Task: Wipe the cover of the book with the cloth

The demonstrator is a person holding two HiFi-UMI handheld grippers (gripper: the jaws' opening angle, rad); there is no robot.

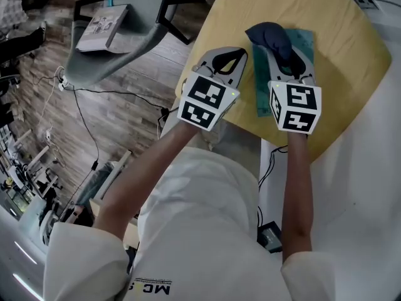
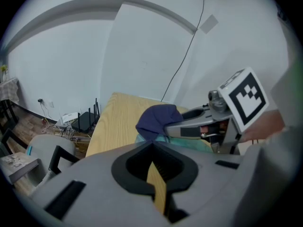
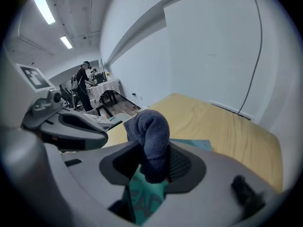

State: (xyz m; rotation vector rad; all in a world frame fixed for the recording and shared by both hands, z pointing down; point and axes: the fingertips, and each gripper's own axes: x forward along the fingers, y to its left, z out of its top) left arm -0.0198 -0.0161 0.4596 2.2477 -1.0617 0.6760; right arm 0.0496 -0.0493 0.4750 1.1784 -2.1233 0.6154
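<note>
Cloth (image 3: 151,131) is clamped in your right gripper (image 3: 154,167), just over the teal book (image 1: 306,42) on the wooden table (image 1: 351,61), while your left gripper (image 2: 152,150) alongside has its jaws together on nothing.

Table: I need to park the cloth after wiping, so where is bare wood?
Bare wood lies beyond the book toward the wall, and right of it out to the table edge. Crowded: the near left side, where the left claw, shut and empty, sits beside the book and the right claw holds the cloth over it.
</note>
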